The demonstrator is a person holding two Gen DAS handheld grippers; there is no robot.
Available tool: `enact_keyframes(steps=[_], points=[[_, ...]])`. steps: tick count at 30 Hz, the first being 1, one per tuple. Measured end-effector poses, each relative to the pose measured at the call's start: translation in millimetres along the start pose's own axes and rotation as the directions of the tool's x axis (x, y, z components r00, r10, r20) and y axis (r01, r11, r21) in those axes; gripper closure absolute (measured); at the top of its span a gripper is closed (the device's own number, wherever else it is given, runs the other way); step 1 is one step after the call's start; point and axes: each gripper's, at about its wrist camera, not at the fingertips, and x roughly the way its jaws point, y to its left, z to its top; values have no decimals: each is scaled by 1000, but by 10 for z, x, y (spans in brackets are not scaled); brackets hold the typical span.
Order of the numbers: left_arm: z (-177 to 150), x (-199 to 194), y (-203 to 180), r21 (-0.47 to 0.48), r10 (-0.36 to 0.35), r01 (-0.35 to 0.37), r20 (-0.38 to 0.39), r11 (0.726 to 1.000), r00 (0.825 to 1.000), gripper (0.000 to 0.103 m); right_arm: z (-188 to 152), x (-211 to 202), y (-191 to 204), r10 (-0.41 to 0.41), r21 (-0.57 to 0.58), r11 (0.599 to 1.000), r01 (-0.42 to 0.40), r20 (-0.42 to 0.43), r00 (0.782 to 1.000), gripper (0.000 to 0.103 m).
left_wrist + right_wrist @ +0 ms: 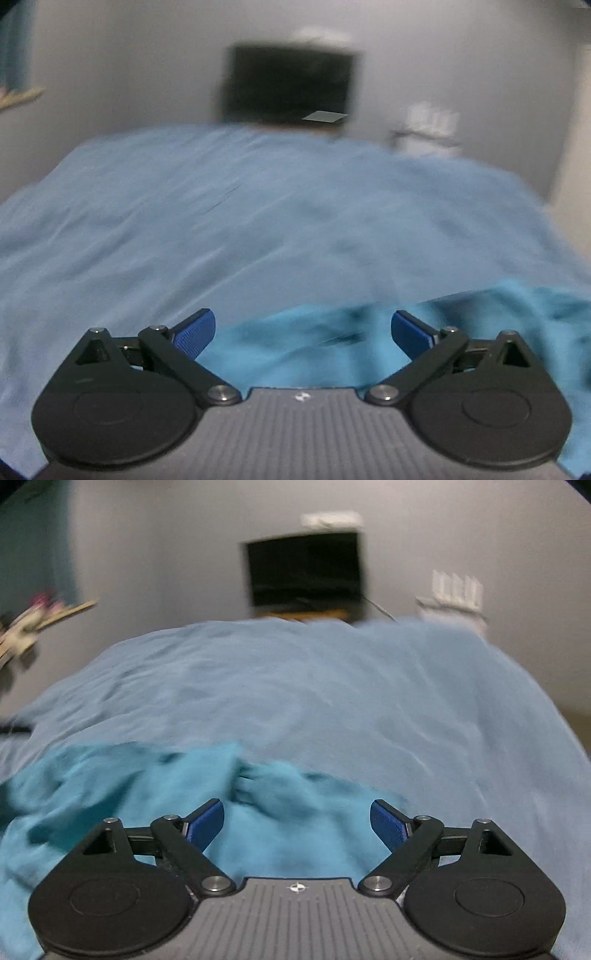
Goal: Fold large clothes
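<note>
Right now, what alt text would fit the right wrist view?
The right gripper hangs open over a rumpled turquoise garment, nothing between its blue pads. The garment lies on a bed's pale blue sheet; beyond it a dark screen stands by a grey wall. The picture is motion-blurred.

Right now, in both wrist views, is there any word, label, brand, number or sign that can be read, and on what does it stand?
No readable text in either view.
Left gripper body: a small white emblem, a symbol with no letters.
Right gripper body: a small white cross-shaped emblem, no letters.
Dark screen on the far wall: blank and blurred.
Turquoise garment and light blue bed cover: no print or tag visible.
</note>
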Motion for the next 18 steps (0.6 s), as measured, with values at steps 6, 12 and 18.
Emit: enact_keyframes(steps=[6, 12, 18], points=[[-395, 462, 360, -30, 95, -97, -65, 995, 993, 0, -334, 398, -130, -112, -68, 992, 108, -62, 992, 13], [-529, 644, 812, -248, -107, 87, -71, 965, 992, 0, -396, 588, -452, -32, 75, 996, 37, -67, 997, 7], [-560, 702, 837, -245, -181, 157, -81, 957, 980, 0, -462, 689, -729, 103, 244, 966, -82, -75, 992, 4]])
